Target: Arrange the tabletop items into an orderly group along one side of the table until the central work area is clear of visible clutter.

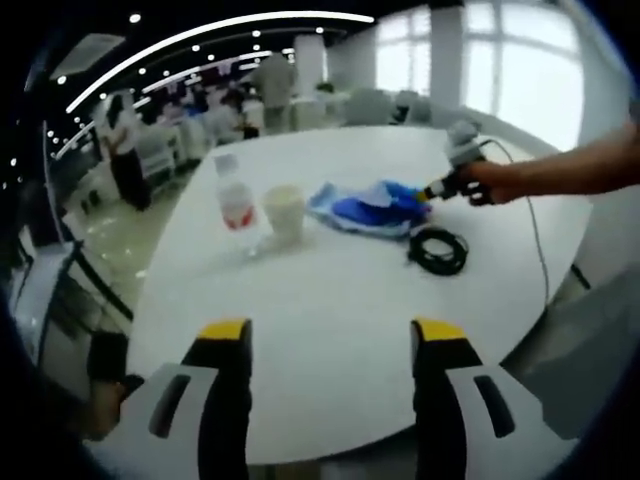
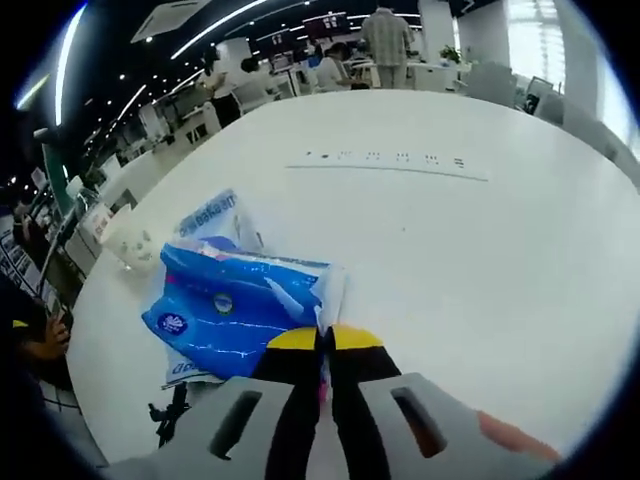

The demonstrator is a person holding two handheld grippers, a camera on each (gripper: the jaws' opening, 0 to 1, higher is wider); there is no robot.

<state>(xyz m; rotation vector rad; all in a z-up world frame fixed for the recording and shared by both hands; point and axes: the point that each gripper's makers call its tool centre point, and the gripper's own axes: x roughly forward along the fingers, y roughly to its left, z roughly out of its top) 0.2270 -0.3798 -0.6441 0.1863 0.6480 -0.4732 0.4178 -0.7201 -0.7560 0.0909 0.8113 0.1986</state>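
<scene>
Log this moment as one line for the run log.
left gripper open, hovering over table | right gripper shut on blue packet | bottle, cup, cable untouched

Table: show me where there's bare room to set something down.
Free: the table between the left gripper and the cup; also the stretch beyond the blue pack. Crowded: bottle, cup, pack, cable coil together.

no lettering legible on the blue packet.
</scene>
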